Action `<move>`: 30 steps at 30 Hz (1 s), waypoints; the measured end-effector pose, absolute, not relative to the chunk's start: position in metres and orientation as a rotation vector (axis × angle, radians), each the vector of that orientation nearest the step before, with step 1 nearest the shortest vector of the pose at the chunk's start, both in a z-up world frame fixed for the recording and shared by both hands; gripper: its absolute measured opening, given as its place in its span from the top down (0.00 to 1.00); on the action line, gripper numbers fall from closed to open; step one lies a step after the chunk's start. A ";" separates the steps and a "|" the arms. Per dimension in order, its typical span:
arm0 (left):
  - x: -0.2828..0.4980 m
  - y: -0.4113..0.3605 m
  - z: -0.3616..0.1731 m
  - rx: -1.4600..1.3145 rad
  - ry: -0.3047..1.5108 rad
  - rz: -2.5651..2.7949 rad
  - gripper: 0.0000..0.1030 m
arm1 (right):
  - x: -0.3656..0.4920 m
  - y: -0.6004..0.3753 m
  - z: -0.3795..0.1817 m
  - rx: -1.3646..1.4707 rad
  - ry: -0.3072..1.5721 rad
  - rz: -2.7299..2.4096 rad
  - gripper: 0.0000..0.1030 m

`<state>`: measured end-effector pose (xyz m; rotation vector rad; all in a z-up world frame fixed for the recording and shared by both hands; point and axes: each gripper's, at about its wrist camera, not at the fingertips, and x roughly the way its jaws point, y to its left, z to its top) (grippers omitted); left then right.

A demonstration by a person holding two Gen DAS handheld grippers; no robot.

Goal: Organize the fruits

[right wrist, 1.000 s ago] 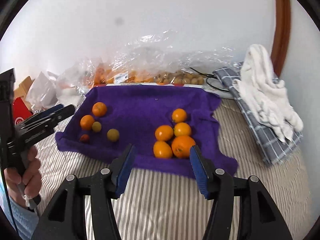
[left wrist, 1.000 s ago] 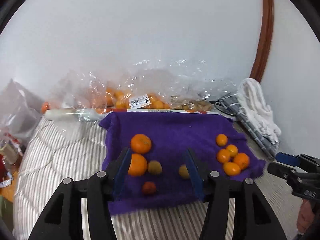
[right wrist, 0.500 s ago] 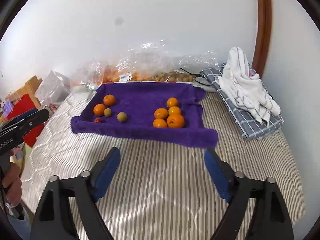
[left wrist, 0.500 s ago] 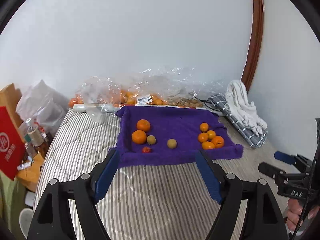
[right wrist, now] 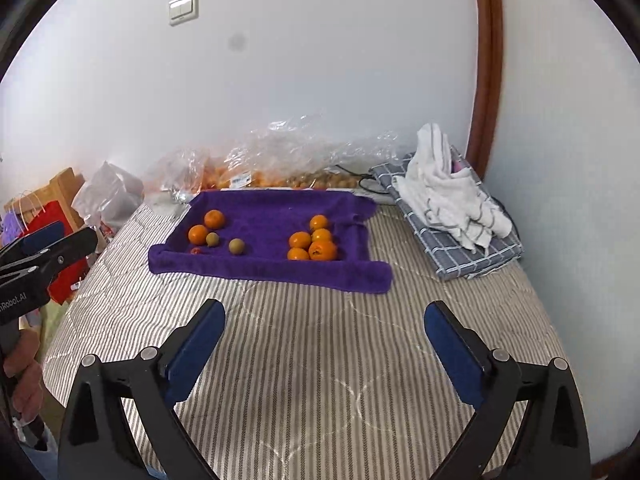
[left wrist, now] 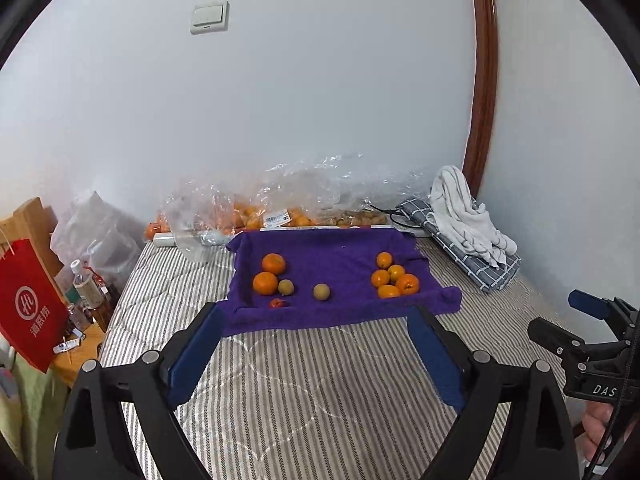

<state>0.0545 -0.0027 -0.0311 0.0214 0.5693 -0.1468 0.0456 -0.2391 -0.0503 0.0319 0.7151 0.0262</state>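
On the purple towel (right wrist: 276,216) atop the bed (right wrist: 320,360): oranges (right wrist: 312,242) clustered right, mixed fruit left. Both claws, left (left wrist: 316,354) and right (right wrist: 324,350), opening, nothing between. Probably firm, round, prone to rolling; best pinched across the middle.

On the purple towel (left wrist: 340,252): 7 oranges, 2 at its left edge (left wrist: 273,263), 5 clustered at the right (left wrist: 394,280). 2 small greenish-brown fruits (left wrist: 321,292) near the middle, 1 tiny red fruit (left wrist: 278,303) at the front left.
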 end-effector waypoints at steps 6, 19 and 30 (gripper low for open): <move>0.051 -0.001 -0.030 0.015 0.563 -0.123 0.10 | 0.041 -0.241 -0.048 0.031 0.704 0.020 0.04; 0.049 0.002 -0.025 0.020 0.552 -0.115 0.10 | 0.038 -0.242 -0.044 0.024 0.694 0.013 0.04; 0.051 0.005 -0.025 0.013 0.570 -0.118 0.10 | 0.037 -0.241 -0.042 0.017 0.687 0.014 0.04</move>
